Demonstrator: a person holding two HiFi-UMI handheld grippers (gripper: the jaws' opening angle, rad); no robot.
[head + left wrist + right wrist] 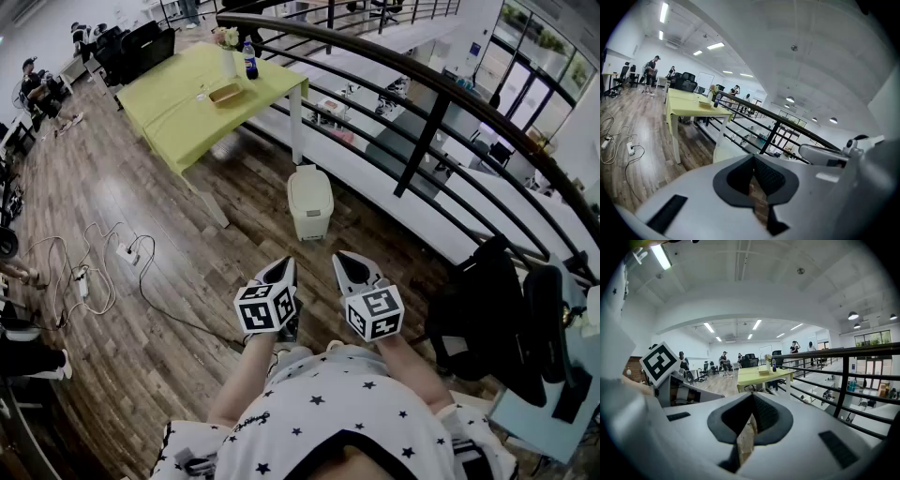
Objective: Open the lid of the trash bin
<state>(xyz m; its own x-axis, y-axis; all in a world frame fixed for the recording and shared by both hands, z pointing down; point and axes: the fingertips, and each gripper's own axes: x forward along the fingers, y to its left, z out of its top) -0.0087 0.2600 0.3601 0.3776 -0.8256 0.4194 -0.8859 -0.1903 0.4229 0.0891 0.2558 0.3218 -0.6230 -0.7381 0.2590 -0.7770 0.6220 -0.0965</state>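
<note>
The trash bin (pixel 309 201) is a small cream bin with its lid down. It stands on the wood floor between the table leg and the railing. My left gripper (pixel 284 266) and right gripper (pixel 345 261) hover side by side in front of my body. Both point toward the bin, well short of it, and are shut on nothing. In the left gripper view the jaws (pixel 753 159) meet at the tip, and a pale shape that looks like the bin (pixel 727 151) shows just past them. In the right gripper view the jaws (pixel 752 397) are also closed; the bin is hidden behind them.
A yellow-green table (pixel 192 98) with a bottle (pixel 250 60) stands beyond the bin. A black railing (pixel 427 127) runs along the right. Cables and a power strip (pixel 127 253) lie on the floor at left. Dark bags (pixel 487 305) hang at right. People sit far off (pixel 37 89).
</note>
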